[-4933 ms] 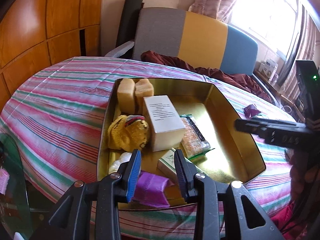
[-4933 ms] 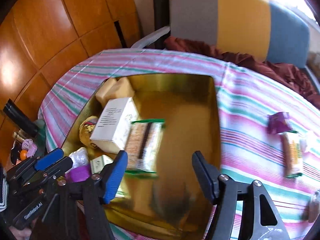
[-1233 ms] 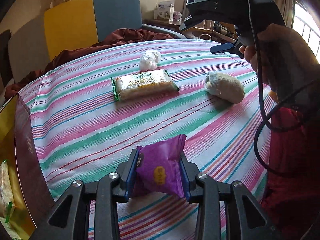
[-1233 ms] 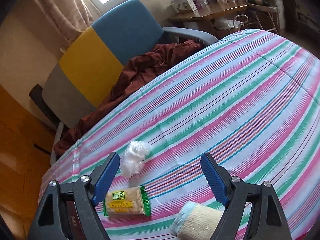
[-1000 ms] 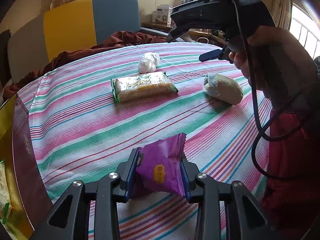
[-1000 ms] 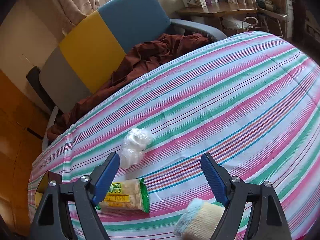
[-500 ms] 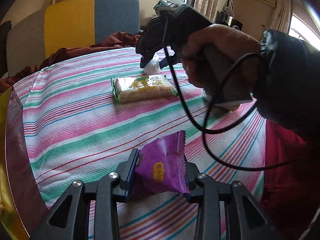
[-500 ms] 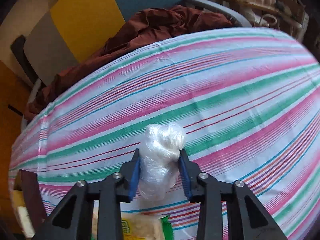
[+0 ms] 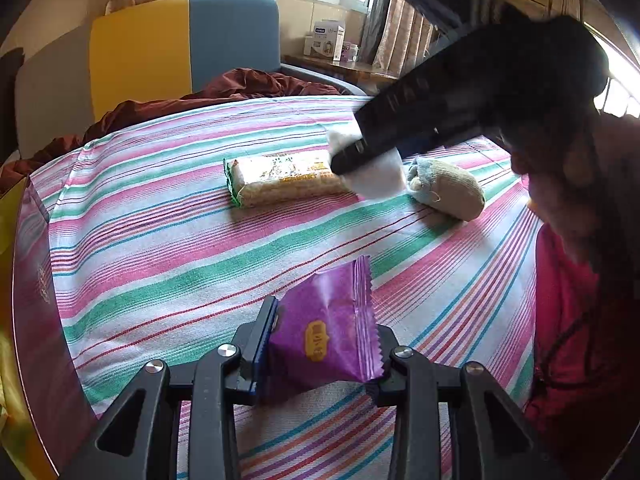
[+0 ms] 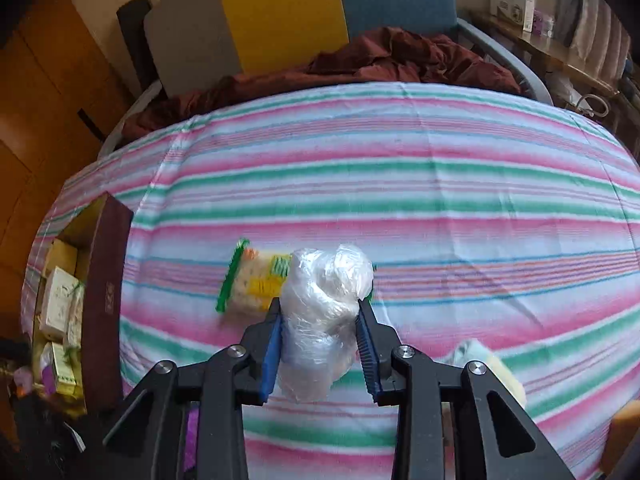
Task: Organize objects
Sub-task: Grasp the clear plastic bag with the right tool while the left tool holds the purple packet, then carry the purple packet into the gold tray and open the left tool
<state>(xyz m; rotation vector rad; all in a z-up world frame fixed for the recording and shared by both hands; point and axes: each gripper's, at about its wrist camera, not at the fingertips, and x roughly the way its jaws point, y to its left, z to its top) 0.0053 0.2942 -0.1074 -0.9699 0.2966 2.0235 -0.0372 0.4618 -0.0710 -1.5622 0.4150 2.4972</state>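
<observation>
My left gripper (image 9: pixel 320 344) is shut on a purple snack packet (image 9: pixel 326 330), held just above the striped tablecloth. My right gripper (image 10: pixel 320 344) is shut on a clear plastic-wrapped bundle (image 10: pixel 324 304) and holds it above the cloth. In the left wrist view that bundle (image 9: pixel 376 176) shows white under the black right gripper body (image 9: pixel 440 100), over the right end of a green-edged cracker pack (image 9: pixel 280 178). A rolled sock (image 9: pixel 448 188) lies to the right of the pack. The gold tin (image 10: pixel 106 300) with several items inside sits at the left of the table.
A grey, yellow and blue chair (image 10: pixel 280 20) with a dark red cloth (image 10: pixel 360 64) stands behind the round table. A person's arm in a dark sleeve and a pink garment (image 9: pixel 580 320) fill the right of the left wrist view. Wooden cabinets (image 10: pixel 40 100) rise at the left.
My right gripper came down over the plastic bundle, shut on it and lifted it, rolling and shifting toward the cracker pack. My left gripper has kept still with the purple packet.
</observation>
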